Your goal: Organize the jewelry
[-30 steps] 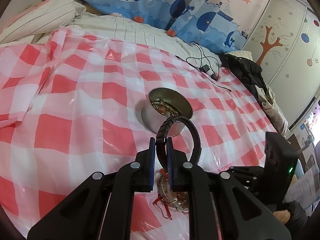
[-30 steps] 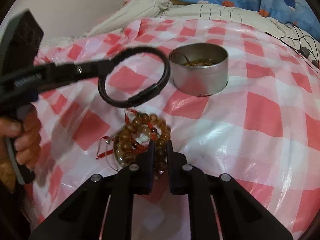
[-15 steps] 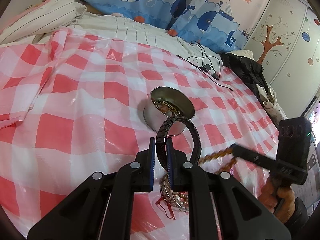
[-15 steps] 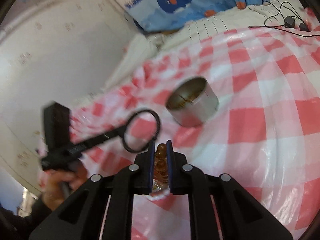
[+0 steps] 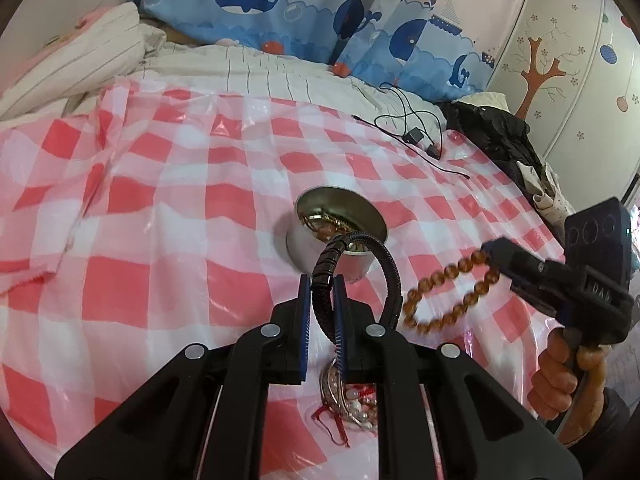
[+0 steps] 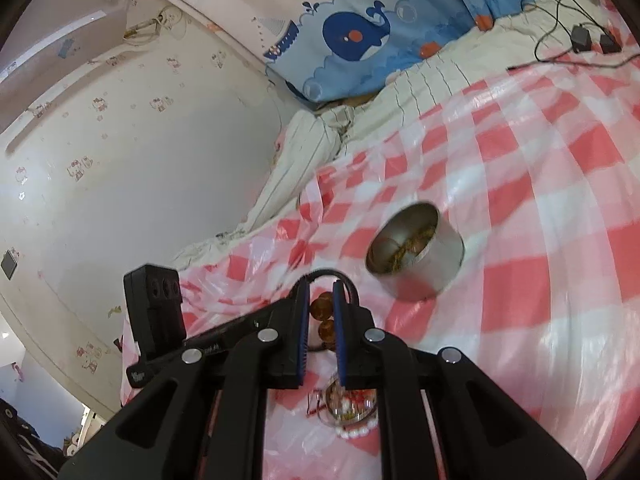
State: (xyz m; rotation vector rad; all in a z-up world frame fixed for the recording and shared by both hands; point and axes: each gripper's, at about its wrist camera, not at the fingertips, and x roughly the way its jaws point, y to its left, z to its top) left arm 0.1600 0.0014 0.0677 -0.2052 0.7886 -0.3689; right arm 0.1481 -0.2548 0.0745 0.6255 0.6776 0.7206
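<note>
- Left wrist view: a black cord bracelet (image 5: 384,264) stands up as a loop out of the left gripper (image 5: 321,300), whose blue-lined fingers (image 5: 304,320) are clenched on one side of the loop.
- The top of that loop crosses in front of the near rim of a round metal tin (image 5: 316,252), which sits on the pink and white checked plastic sheet (image 5: 160,240) about midway across it.
- Inside the tin lie thin gold-coloured pieces and a few amber beads; more I cannot make out.
- On the right of the same view, the right gripper (image 5: 490,256) grasps an amber bead bracelet (image 5: 448,300), which hangs as an open ring in the air above the sheet, just right of the black loop and not touching it.
- A hand (image 5: 568,376) wraps the right tool's handle near the right edge of the picture.
- Below the left gripper, toward the sheet's near edge, a small heap of jewelry (image 5: 352,400) lies on the plastic: silver rings, pale beads and red thread.
- Right wrist view: two or three amber beads (image 6: 322,316) show between the right gripper's (image 6: 321,300) closed fingers, with the black cord arching just beyond their tips.
- The left tool's body (image 6: 156,312) lies at the left, the tin (image 6: 420,268) beyond and to the right, the heap (image 6: 348,408) directly below.
- Farther back, black cables (image 5: 412,120) lie at the sheet's far edge, then striped bedding (image 5: 80,60) and a whale-print curtain (image 5: 280,4).
</note>
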